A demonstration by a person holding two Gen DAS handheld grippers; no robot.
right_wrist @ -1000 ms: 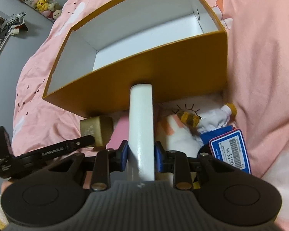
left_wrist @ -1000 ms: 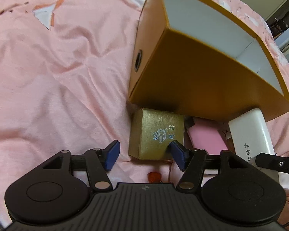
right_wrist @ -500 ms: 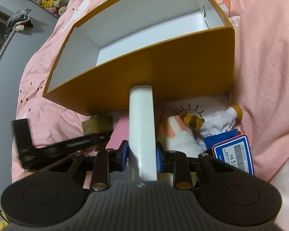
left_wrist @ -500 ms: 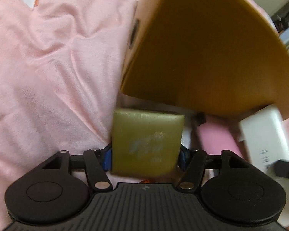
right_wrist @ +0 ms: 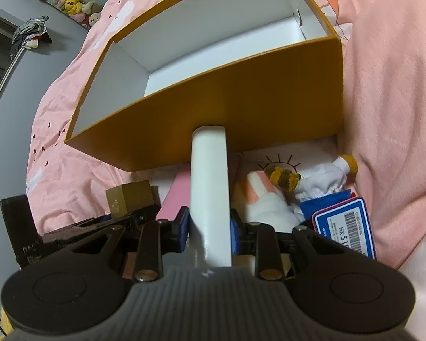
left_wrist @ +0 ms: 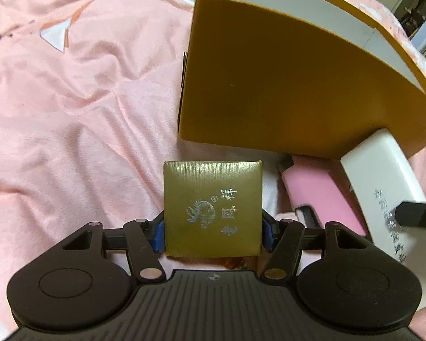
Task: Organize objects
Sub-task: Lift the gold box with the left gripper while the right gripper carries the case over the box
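On the pink bedsheet a small gold box (left_wrist: 213,204) with silver characters sits between the blue pads of my left gripper (left_wrist: 213,236). The pads lie against its two sides and no gap shows. The gold box (right_wrist: 127,199) also shows in the right wrist view, with the left gripper (right_wrist: 99,221) around it. My right gripper (right_wrist: 210,227) is shut on a long white case (right_wrist: 210,176), whose end reaches the wall of the big orange box (right_wrist: 241,108). The white case (left_wrist: 383,187) lies to the right in the left wrist view. The orange box (left_wrist: 269,85) stands open, white inside.
A flat pink box (left_wrist: 321,193) lies between the gold box and the white case. A white and orange plush toy (right_wrist: 272,199) with a blue price tag (right_wrist: 343,227) lies right of the right gripper. The wrinkled pink sheet (left_wrist: 71,142) spreads to the left.
The left gripper has come down over the gold box, which lay just ahead of its open jaws and now fills the gap between the pads. The right gripper keeps hold of the white case.
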